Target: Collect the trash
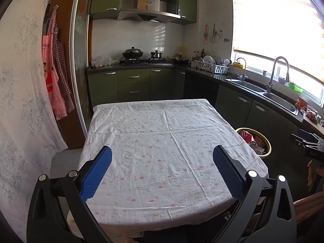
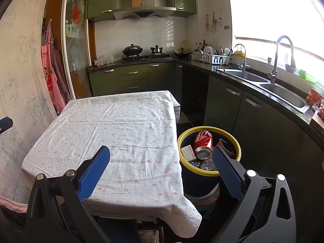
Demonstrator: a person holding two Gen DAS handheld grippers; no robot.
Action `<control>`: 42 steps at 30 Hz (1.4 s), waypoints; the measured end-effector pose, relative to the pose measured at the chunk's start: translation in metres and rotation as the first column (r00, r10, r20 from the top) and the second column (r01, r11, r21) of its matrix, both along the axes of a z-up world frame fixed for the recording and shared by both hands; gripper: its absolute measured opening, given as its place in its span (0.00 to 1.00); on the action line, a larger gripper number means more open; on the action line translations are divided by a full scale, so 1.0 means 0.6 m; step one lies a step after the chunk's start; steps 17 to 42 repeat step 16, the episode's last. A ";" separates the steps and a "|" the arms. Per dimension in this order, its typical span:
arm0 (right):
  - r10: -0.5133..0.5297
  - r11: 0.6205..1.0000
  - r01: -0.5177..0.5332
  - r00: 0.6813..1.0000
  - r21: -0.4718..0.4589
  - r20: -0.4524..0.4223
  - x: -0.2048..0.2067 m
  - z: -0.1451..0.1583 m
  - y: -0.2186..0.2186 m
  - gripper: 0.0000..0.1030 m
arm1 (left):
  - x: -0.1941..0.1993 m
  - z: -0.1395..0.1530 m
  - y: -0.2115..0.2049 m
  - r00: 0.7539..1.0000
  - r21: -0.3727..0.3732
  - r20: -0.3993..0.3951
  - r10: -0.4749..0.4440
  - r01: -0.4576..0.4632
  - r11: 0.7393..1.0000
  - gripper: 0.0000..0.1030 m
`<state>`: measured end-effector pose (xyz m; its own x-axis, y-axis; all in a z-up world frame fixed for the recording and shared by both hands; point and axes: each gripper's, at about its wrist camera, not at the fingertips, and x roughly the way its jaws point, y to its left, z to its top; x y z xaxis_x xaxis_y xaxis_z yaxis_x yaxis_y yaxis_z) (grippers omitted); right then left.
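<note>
A dark bin with a yellow rim [image 2: 237, 143] stands on the floor at the table's right side; it also shows in the left wrist view [image 1: 268, 143]. Inside it lie a red soda can [image 2: 203, 141], a small white carton [image 2: 188, 151] and other scraps. The table [image 1: 162, 141] carries only a white flowered cloth [image 2: 121, 131]. My left gripper [image 1: 162, 166] is open and empty above the table's near end. My right gripper [image 2: 161, 164] is open and empty above the table's near right edge, beside the bin. The right gripper's body shows at the left wrist view's right edge [image 1: 309, 143].
Green kitchen cabinets [image 2: 131, 77] with a stove and wok [image 2: 132, 50] stand behind the table. A counter with a double sink [image 2: 281, 93], tap and dish rack [image 2: 212, 57] runs along the right. Aprons [image 1: 54, 70] hang on the left wall. A stool sits under the bin.
</note>
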<state>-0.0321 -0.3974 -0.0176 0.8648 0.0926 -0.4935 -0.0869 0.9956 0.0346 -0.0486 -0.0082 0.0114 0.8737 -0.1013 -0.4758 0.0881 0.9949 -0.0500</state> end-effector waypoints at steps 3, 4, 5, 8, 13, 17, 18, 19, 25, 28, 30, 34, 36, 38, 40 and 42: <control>0.002 1.000 -0.002 1.000 0.000 -0.002 0.001 -0.002 0.001 0.93 | 0.004 -0.002 0.001 1.000 -0.015 0.002 -0.011 0.011 1.000 0.95; 0.003 1.000 -0.003 1.000 0.000 -0.004 0.002 -0.003 0.002 0.93 | 0.007 -0.003 0.001 1.000 -0.018 -0.001 -0.011 0.011 1.000 0.95; 0.005 1.000 -0.005 1.000 0.000 -0.006 0.004 -0.005 0.001 0.93 | 0.011 -0.004 0.000 1.000 -0.020 -0.004 -0.010 0.010 1.000 0.95; 0.021 1.000 -0.021 1.000 0.002 -0.010 0.017 -0.006 0.005 0.93 | 0.029 -0.008 0.000 1.000 -0.007 -0.015 -0.008 0.008 1.000 0.95; 0.092 0.996 -0.092 0.995 -0.005 -0.025 0.078 -0.010 0.038 0.94 | 0.120 -0.038 0.022 0.995 -0.007 -0.101 0.028 -0.029 1.000 0.95; 0.145 0.989 -0.147 0.988 -0.018 -0.056 0.156 -0.022 0.078 0.94 | 0.215 -0.071 0.055 0.988 0.003 -0.130 0.085 -0.085 0.996 0.95; 0.145 0.989 -0.147 0.988 -0.018 -0.056 0.156 -0.022 0.078 0.94 | 0.215 -0.071 0.055 0.988 0.003 -0.130 0.085 -0.085 0.996 0.95; 0.145 0.989 -0.147 0.988 -0.018 -0.056 0.156 -0.022 0.078 0.94 | 0.215 -0.071 0.055 0.988 0.003 -0.130 0.085 -0.085 0.996 0.95; 0.145 0.989 -0.147 0.988 -0.018 -0.056 0.156 -0.022 0.078 0.94 | 0.215 -0.071 0.055 0.988 0.003 -0.130 0.085 -0.085 0.996 0.95; 0.145 0.989 -0.147 0.988 -0.018 -0.056 0.156 -0.022 0.078 0.94 | 0.215 -0.071 0.055 0.988 0.003 -0.130 0.085 -0.085 0.996 0.95; 0.145 0.989 -0.147 0.988 -0.018 -0.056 0.156 -0.022 0.078 0.94 | 0.215 -0.071 0.055 0.988 0.003 -0.130 0.085 -0.085 0.996 0.95; 0.145 0.989 -0.147 0.988 -0.018 -0.056 0.156 -0.022 0.078 0.94 | 0.215 -0.071 0.055 0.988 0.003 -0.130 0.085 -0.085 0.996 0.95; 0.145 0.989 -0.147 0.988 -0.018 -0.056 0.156 -0.022 0.078 0.94 | 0.215 -0.071 0.055 0.988 0.003 -0.130 0.085 -0.085 0.996 0.95; 0.145 0.989 -0.147 0.988 -0.018 -0.056 0.156 -0.022 0.078 0.94 | 0.215 -0.071 0.055 0.988 0.003 -0.130 0.085 -0.085 0.996 0.95; 0.145 0.989 -0.147 0.988 -0.018 -0.056 0.156 -0.022 0.078 0.94 | 0.215 -0.071 0.055 0.988 0.003 -0.130 0.085 -0.085 0.996 0.95; 0.145 0.989 -0.147 0.988 -0.018 -0.056 0.156 -0.022 0.078 0.94 | 0.215 -0.071 0.055 0.988 0.003 -0.130 0.085 -0.085 0.996 0.95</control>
